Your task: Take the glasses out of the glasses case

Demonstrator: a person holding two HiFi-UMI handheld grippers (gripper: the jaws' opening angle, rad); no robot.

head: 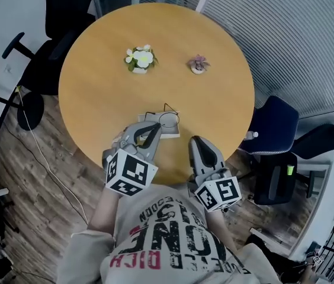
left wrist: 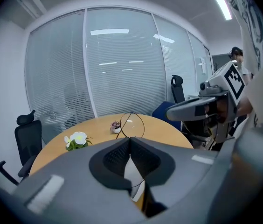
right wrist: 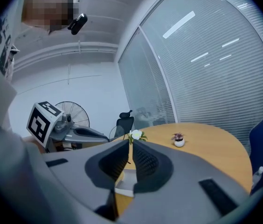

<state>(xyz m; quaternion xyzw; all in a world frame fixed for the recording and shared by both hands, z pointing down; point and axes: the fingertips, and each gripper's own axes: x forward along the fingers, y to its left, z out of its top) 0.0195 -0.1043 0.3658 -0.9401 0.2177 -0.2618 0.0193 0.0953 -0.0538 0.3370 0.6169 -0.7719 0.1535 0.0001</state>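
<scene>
Clenched tight in the left gripper [head: 157, 128]: the thin wire glasses [head: 168, 120], one lens ring poking up past the jaw tips, apparently just above the pale case [head: 172, 134] near the front edge of the table [head: 96, 87]. Pinched shut on nothing, off to the side over the table rim: the right gripper [head: 198, 142] (case visible below through the slit between its jaws). Seemingly almost done, with the glasses gripped and looking free of the case, and only carrying clear and setting down left; impossible to tell from above whether still touching the case.
</scene>
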